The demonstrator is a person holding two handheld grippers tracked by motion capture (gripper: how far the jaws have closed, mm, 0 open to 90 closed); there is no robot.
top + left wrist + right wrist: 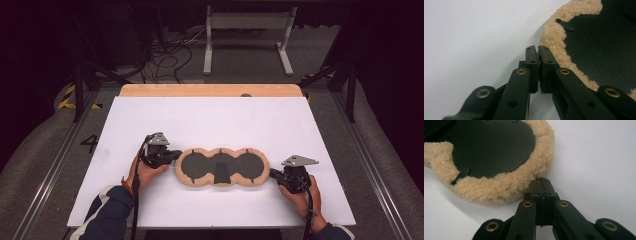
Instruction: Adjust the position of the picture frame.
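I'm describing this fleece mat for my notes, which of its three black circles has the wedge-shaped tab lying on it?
The middle circle of the mat. A dark wedge-shaped tab widens toward its near edge; the left circle and right circle are plain black.

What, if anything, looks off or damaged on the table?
Nothing stands out. The black three-lobed pad with tan fleece edging lies flat and intact on the white tabletop, square to its edges. Left tongs and right tongs sit at its ends.
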